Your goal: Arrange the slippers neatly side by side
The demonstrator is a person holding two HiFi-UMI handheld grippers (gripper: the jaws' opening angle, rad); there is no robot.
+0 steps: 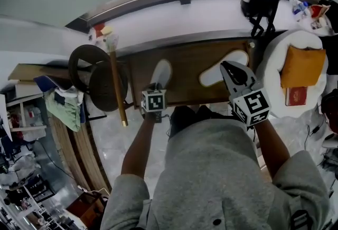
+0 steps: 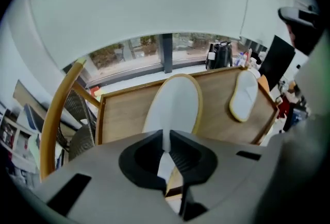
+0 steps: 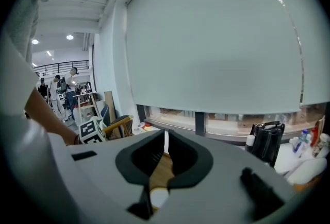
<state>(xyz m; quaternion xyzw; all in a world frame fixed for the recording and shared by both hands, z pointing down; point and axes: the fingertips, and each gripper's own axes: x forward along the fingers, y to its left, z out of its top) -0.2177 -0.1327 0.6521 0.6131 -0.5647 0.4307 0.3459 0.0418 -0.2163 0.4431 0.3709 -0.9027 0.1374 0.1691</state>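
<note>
Gently: left gripper [image 1: 157,86] fingers [image 2: 179,161] pinch the slipper [image 1: 162,71] heel at eleven o'clock on the worktop [image 1: 190,83]; swing it parallel beside the other slipper [image 1: 210,76] at one o'clock. Right gripper [image 1: 225,67] fingers pressed together.

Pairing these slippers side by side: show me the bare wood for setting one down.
Bare tabletop lies between the left slipper and the right slipper, and along the near edge. Crowded: the chair at left, the cushioned seat at right.
</note>
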